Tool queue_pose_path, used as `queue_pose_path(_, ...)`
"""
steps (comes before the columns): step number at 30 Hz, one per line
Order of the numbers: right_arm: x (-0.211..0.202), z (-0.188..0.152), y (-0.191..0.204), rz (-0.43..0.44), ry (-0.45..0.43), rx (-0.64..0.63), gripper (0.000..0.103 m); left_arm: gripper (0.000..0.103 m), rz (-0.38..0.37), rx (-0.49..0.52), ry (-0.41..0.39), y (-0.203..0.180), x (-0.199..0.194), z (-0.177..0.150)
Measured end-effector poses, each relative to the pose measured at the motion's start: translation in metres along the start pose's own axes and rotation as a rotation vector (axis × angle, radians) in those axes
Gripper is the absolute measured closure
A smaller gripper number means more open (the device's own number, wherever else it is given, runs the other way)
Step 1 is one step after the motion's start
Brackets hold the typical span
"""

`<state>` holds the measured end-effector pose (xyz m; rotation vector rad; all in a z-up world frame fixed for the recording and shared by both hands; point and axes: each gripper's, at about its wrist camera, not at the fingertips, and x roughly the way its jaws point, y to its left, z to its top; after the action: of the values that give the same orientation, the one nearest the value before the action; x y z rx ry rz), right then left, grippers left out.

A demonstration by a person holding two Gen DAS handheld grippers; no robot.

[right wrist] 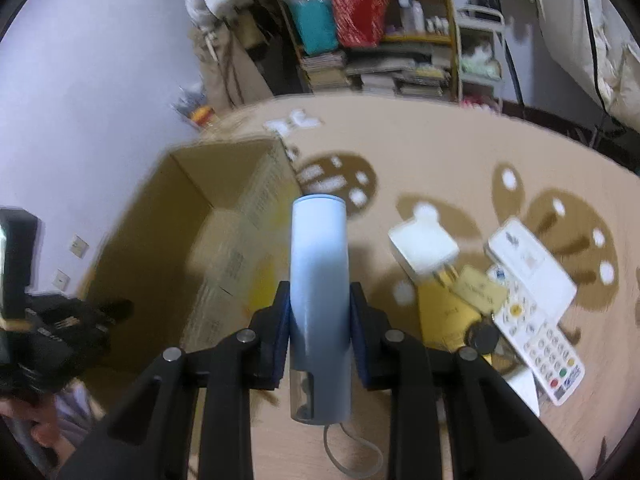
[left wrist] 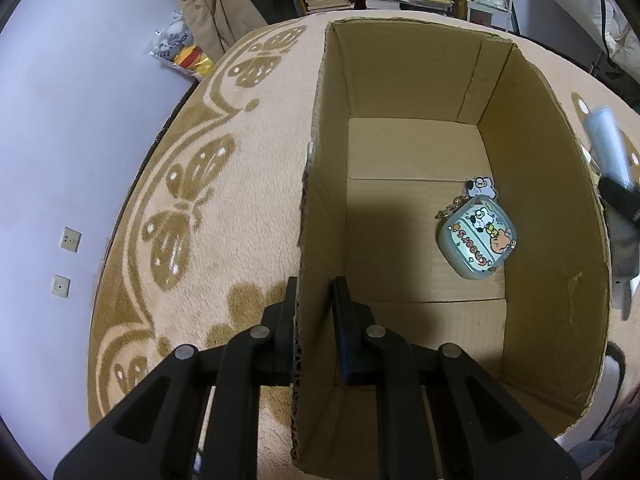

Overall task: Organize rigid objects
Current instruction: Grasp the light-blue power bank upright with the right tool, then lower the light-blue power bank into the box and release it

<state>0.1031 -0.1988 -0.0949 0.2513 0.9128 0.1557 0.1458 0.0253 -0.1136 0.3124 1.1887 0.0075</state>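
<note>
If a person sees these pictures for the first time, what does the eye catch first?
Probably the pale blue cylinder, clamped between the right gripper fingers above the butterfly rug. Next, the open cardboard box, whose left wall sits between the left gripper fingers, with a cartoon-printed case on its floor.

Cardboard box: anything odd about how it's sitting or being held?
Yes. The left tool straddles the cardboard box side wall, one finger inside and one outside. Only a small cartoon case lies inside, while the right tool holds a pale blue cylinder.
</note>
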Motion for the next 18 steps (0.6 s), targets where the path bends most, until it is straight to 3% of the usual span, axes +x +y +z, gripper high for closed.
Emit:
queue_pose_path(8, -0.032, 0.041, 0.039, 0.065, -0.096, -0.060, 0.074, 0.090, -0.002, -0.001, 0.001, 0.000, 0.001, -0.001)
queue_pose_path(18, -0.028, 0.059, 0.066, 0.129, -0.100, -0.031, 0.074, 0.090, -0.003, -0.002, 0.001, 0.000, 0.001, -0.001)
